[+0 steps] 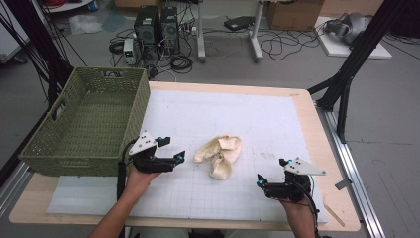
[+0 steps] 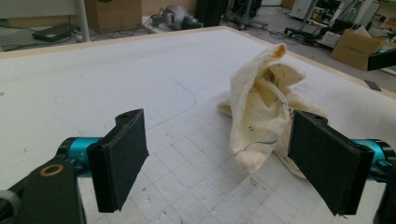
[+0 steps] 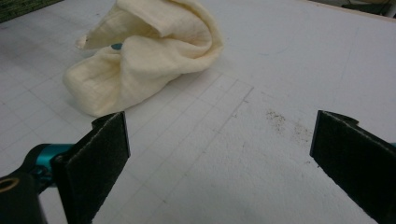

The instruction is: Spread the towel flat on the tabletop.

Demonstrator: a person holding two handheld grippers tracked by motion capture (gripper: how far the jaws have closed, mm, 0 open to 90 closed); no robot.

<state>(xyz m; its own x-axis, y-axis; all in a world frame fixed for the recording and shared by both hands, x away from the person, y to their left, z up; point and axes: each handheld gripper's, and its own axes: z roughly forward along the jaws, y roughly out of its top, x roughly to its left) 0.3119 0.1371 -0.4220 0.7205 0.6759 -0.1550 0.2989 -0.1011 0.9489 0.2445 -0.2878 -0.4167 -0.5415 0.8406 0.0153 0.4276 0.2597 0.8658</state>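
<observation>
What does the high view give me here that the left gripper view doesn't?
High view alone: the green basket at the table's left edge, the right gripper open near the front right, and both of the person's hands. Left gripper view alone: the left gripper seen close, jaws wide apart, the cloth just ahead and untouched. Both: the crumpled cream cloth on the white gridded mat.
</observation>
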